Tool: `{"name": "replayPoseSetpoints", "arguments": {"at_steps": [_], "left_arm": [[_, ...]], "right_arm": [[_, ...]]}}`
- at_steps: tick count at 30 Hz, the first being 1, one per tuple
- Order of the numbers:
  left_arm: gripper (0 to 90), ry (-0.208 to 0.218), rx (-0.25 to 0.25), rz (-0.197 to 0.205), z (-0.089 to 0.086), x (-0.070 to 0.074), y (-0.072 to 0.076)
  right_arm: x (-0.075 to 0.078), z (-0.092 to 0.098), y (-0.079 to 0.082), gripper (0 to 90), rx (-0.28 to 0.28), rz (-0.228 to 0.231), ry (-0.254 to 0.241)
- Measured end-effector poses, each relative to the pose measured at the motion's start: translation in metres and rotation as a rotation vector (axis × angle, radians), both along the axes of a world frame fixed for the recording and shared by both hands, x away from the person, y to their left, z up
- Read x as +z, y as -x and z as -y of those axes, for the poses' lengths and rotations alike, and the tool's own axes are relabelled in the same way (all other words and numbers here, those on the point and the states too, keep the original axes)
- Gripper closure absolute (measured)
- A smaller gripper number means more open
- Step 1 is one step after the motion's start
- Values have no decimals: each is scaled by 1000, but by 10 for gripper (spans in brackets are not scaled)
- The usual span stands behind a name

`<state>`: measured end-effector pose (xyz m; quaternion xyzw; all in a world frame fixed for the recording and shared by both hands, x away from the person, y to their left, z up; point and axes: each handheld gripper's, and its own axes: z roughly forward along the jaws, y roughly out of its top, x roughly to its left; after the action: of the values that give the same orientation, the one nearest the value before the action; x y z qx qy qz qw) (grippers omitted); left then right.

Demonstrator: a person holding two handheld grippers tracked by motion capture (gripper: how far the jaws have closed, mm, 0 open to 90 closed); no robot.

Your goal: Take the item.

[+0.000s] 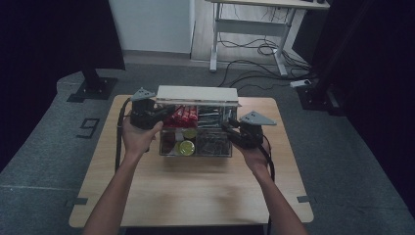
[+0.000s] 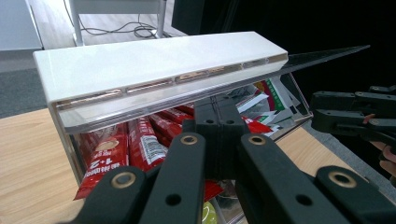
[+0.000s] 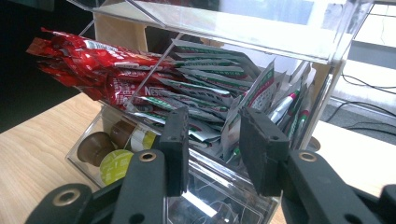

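Wooden tabletop in a dim room, with a clear organizer box at the upper middle of the high view, its white lid raised.

Opening looks done; nothing seems taken out, so picking from the red sachets, green-and-white sachets or coffee capsules likely remains. At the box's left end, the left gripper has its jaws pressed together just under the lid's front edge, holding nothing I can make out. From the lower right, the right gripper stands part-open and empty, jaws just before the box's front wall.
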<state>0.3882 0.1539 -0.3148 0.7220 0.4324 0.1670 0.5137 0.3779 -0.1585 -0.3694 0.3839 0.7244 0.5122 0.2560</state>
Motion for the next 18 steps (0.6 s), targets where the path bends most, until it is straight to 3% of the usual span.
{"name": "replayPoseSetpoints", "arguments": {"at_steps": [18], "left_arm": [[900, -2, -2, 1, 0, 0, 0]], "right_arm": [[-2, -11, -17, 673, -36, -6, 34]]}}
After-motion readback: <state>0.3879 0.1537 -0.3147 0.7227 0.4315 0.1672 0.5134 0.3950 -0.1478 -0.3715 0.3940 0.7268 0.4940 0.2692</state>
